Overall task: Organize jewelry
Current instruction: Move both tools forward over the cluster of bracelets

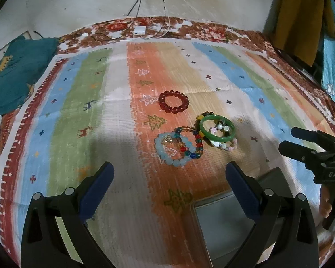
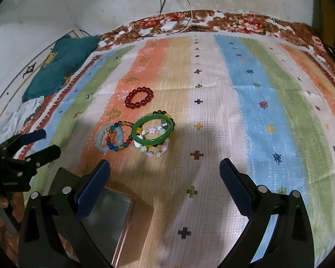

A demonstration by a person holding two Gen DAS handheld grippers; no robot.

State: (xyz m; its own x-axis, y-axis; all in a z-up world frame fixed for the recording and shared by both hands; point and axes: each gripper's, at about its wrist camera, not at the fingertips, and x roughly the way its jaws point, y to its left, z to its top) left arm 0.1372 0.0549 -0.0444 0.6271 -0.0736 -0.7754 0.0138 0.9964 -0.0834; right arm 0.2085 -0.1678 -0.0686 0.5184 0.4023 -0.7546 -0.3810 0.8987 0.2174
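Note:
Several bracelets lie on the striped cloth: a red bead bracelet (image 1: 173,101) (image 2: 139,98) lies apart at the back, a green bangle (image 1: 217,128) (image 2: 153,130) rests on pastel and dark bead bracelets, and a pale blue bracelet (image 1: 173,149) (image 2: 110,140) overlaps a multicoloured one (image 1: 193,142) (image 2: 120,137). An open metal box (image 1: 230,221) (image 2: 105,225) sits near me. My left gripper (image 1: 169,178) (image 2: 41,141) is open and empty, short of the pile. My right gripper (image 2: 165,178) (image 1: 288,138) is open and empty, to the pile's right.
The striped cloth (image 1: 100,111) (image 2: 256,111) covers a floral bedspread (image 1: 212,31). A teal pillow (image 1: 17,71) (image 2: 60,67) lies at the back left. A white charger with cables (image 1: 139,30) (image 2: 168,25) lies at the back edge by the wall.

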